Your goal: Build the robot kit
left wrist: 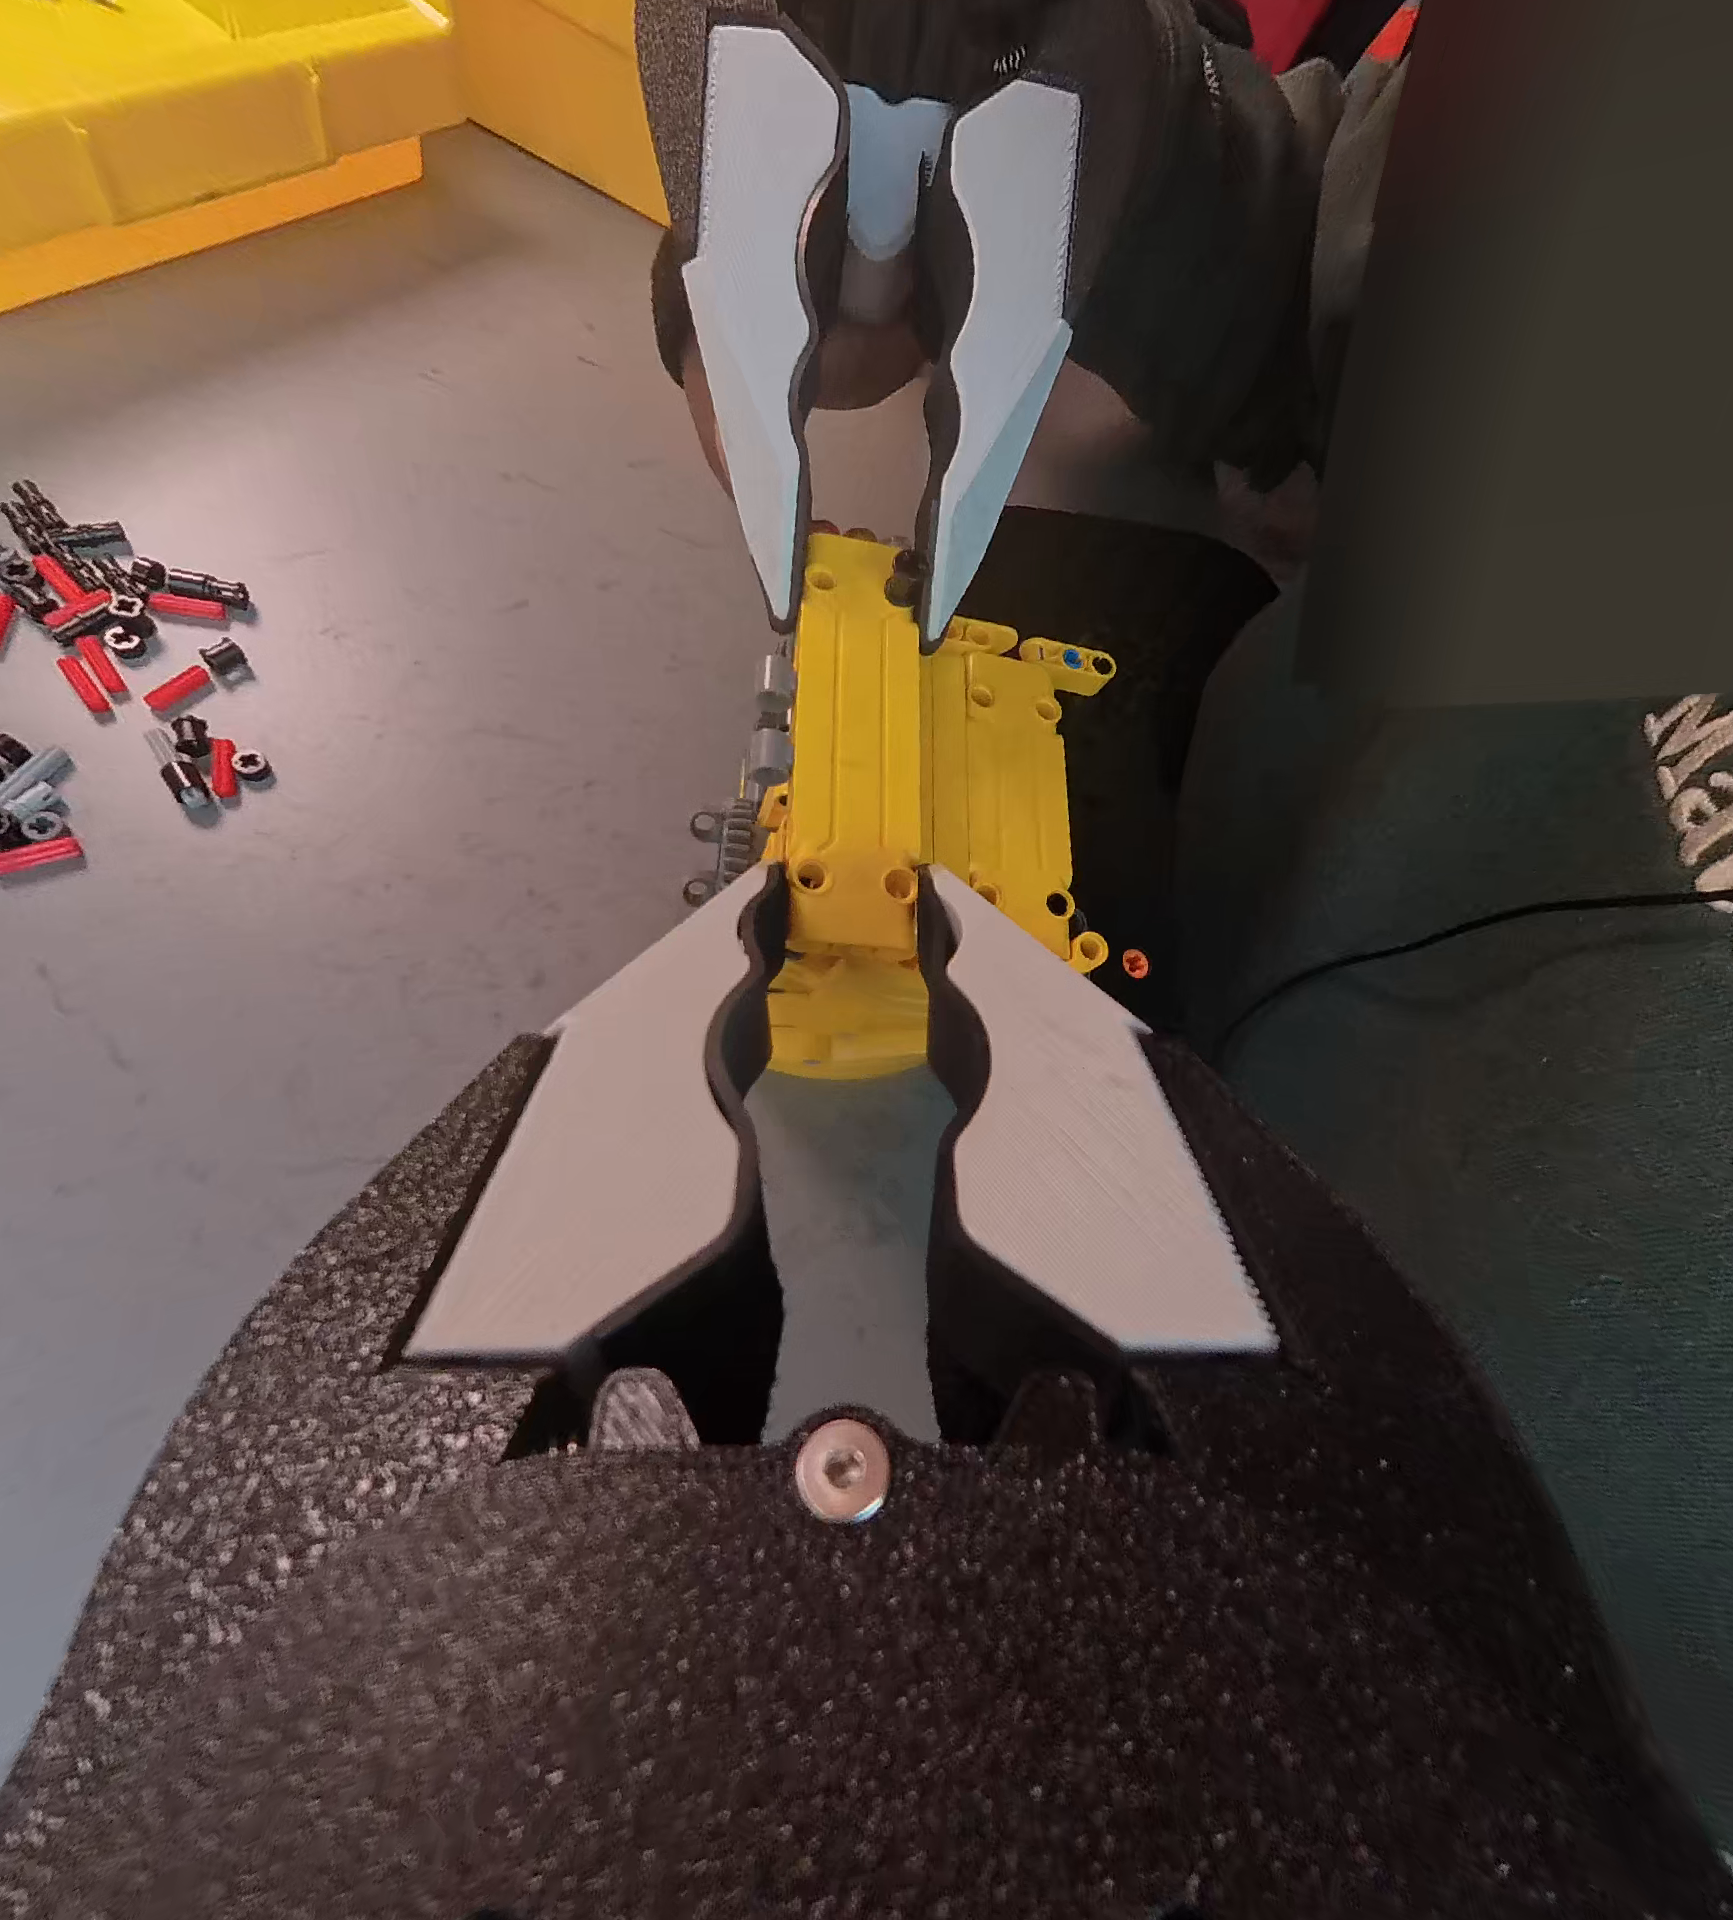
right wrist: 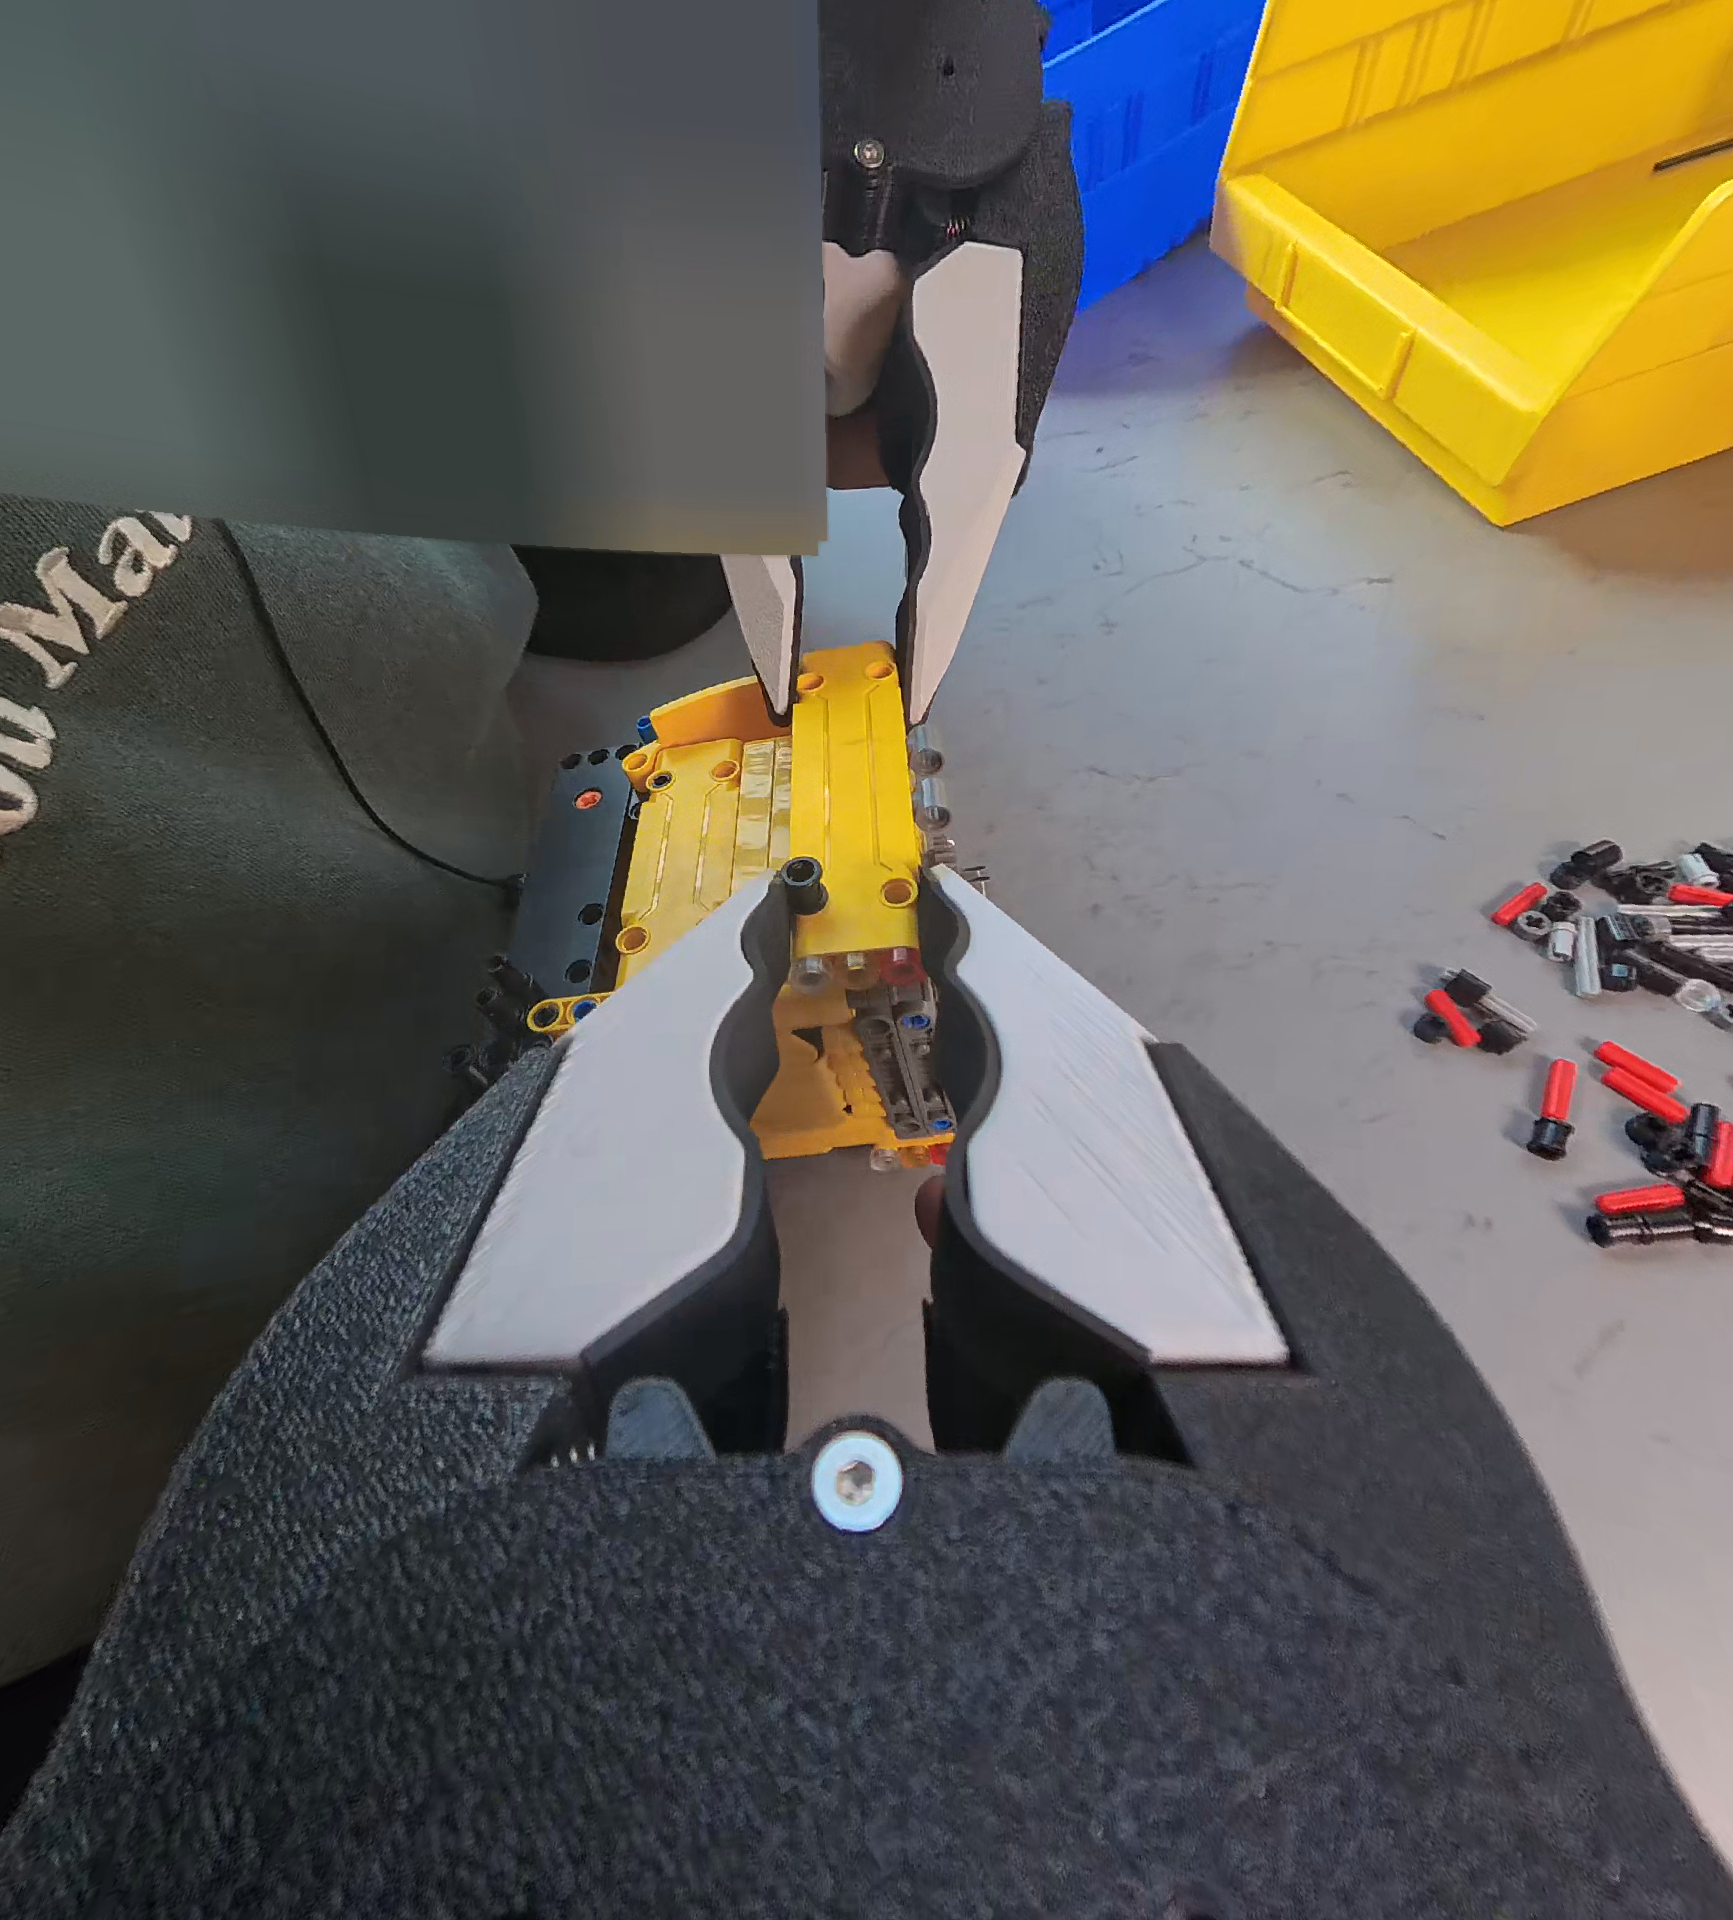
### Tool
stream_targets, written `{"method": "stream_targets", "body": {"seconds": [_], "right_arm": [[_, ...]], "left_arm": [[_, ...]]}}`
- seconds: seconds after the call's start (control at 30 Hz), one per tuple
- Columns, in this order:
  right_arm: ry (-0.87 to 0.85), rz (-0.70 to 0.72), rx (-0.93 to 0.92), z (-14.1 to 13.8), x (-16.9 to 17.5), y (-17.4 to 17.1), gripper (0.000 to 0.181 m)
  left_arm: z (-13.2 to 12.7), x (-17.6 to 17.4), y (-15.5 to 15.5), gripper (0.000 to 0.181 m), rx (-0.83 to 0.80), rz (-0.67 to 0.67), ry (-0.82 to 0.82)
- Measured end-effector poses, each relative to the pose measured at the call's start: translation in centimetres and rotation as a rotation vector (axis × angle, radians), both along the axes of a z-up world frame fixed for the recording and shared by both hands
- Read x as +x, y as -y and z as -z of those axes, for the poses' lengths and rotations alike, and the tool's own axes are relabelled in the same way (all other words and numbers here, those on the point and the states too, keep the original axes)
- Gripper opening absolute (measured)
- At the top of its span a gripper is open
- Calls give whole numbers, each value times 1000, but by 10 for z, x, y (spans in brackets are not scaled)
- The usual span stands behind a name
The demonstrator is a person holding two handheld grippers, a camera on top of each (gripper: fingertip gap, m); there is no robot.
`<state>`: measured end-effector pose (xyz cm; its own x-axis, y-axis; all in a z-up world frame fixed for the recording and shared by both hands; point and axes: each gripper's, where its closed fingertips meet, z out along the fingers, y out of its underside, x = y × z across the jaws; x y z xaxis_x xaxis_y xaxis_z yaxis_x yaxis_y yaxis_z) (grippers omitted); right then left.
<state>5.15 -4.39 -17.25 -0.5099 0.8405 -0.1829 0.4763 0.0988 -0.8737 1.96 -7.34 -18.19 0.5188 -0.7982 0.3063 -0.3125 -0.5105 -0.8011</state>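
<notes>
1. Two grippers on one yellow brick-built model (left wrist: pixel 851 748): left gripper (left wrist: pixel 846 894) clamps the near end of its raised yellow panel, right gripper (left wrist: pixel 854 613) clamps the far end, seen from the left wrist view. Both are clenched on it, tips pressed vs the panel's sides
2. Model sits on the grey tabletop (left wrist: pixel 374 1039), close to the edge where a person in a dark green sweatshirt (left wrist: pixel 1568 1143) sits. Right wrist view shows the same model (right wrist: pixel 820 821) w/ right gripper (right wrist: pixel 846 899) nearest and left gripper (right wrist: pixel 841 717) opposite
3. Build state, as far as visible: yellow panels fitted on top, grey beams and gear bits along one side, black beam (right wrist: pixel 576 862) on the sweatshirt side. One black pin (right wrist: pixel 802 878) stands up from the panel right by the right gripper's tip. Several holes in the panels look unfilled
4. Loose parts: pile of red and black pins (left wrist: pixel 62 665) lies well apart from the model; same pile (right wrist: pixel 1693 1039) in the other view. One small orange piece (left wrist: pixel 1135 962) lies just beside the model
5. Room: bare tabletop btwn model and pin pile, wide. Tight on the sweatshirt side; a thin black cable (left wrist: pixel 1464 925) runs over the cloth near the model
6. Further off: yellow bin (right wrist: pixel 1527 312) and blue bin (right wrist: pixel 1132 135), both well apart from the grippers
</notes>
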Motion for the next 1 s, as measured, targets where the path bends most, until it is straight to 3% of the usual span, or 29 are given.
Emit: {"method": "stream_targets", "body": {"seconds": [0.2,0.47,0.77,1.0], "right_arm": [[42,-15,30,0,1,4,23],[83,-19,94,2,4,6,24],[135,-14,-3,4,6,8,24],[205,-31,55,5,10,12,24]], "left_arm": [[-1,-2,2,25,77,-18,-95],[3,-1,5,24,27,29,-183],[3,1,5,24,-123,81,-126],[3,4,8,25,-183,86,-36]]}}
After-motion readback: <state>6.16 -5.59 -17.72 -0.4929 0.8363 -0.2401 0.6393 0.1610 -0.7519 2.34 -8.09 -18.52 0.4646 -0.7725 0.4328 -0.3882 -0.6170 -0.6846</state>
